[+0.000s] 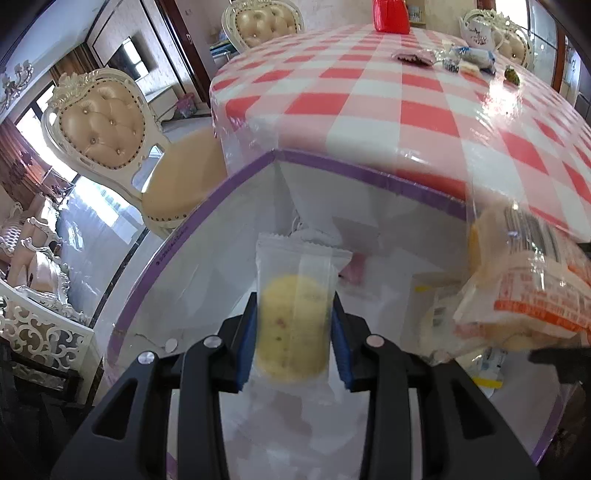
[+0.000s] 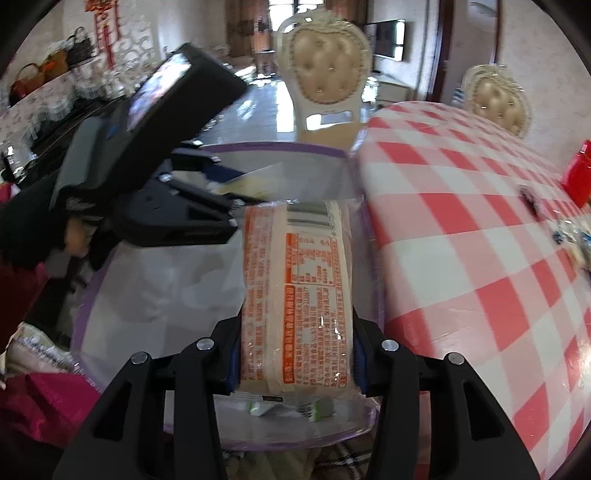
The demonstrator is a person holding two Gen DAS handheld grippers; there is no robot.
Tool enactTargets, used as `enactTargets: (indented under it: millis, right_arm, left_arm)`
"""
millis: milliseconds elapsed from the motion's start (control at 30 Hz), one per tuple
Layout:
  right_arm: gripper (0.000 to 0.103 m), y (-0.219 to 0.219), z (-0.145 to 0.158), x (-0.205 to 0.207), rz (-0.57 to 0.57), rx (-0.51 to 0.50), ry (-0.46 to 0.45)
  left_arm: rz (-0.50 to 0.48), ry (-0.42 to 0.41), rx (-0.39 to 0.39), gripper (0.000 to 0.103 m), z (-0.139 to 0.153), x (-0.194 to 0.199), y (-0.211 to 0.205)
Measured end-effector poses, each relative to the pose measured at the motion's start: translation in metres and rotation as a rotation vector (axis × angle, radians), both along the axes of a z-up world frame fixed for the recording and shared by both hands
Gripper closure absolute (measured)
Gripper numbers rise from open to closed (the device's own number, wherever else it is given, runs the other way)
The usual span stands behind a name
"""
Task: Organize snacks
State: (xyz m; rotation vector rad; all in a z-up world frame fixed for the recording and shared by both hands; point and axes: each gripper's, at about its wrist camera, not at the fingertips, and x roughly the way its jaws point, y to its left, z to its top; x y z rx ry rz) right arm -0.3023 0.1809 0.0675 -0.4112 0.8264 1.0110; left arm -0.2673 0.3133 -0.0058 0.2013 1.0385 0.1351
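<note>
Left gripper (image 1: 294, 332) poised over a white box with a purple rim (image 1: 236, 181); jaws narrow, blue pads pressed on both sides of a clear-wrapped round yellow cake (image 1: 293, 325), which hangs above the box floor near its middle.

Right gripper (image 2: 295, 354) also over the box; its jaws stand at middling width with a long packet printed in orange (image 2: 295, 295) lengthwise between them; the packet's sides lie against both pads, though whether they still press on it I cannot tell. The packet juts out over the box toward its far rim.

The box sits against the near edge of a table (image 1: 388, 103) under a red-and-white check cloth; small wrappers lie on the box floor, blurred. More wrapped snacks (image 1: 461, 59) lie well apart toward the table's far right corner, beside a white teapot (image 1: 476, 29); a red container (image 1: 391, 14) stands at the far edge. Cream tufted chairs (image 1: 99, 125) stand along the left side.
</note>
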Motion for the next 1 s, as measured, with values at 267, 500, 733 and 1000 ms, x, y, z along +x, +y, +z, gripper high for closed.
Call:
enactTargets:
  millis: [267,500,733,1000]
  right_arm:
    - [0.026,-0.056,0.03,0.033,-0.195,0.126,-0.052]
    - [0.018,-0.15,0.036,0.09,-0.485,0.182,-0.046]
    - [0.016,-0.243,0.028,0.126,-0.684,0.225,-0.032]
    - [0.016,-0.339,0.008,0.181,-0.896,0.201,-0.023]
  left_arm:
    - [0.062,-0.086,-0.019,0.014,0.03,0.013,-0.004]
    - [-0.084,-0.144,-0.086,0.008,0.06,0.054,-0.077]
    - [-0.273,-0.148,-0.161,0.007,0.068,0.106,-0.188]
    - [-0.227,-0.219,-0.307,0.004,0.058,0.192,-0.277]
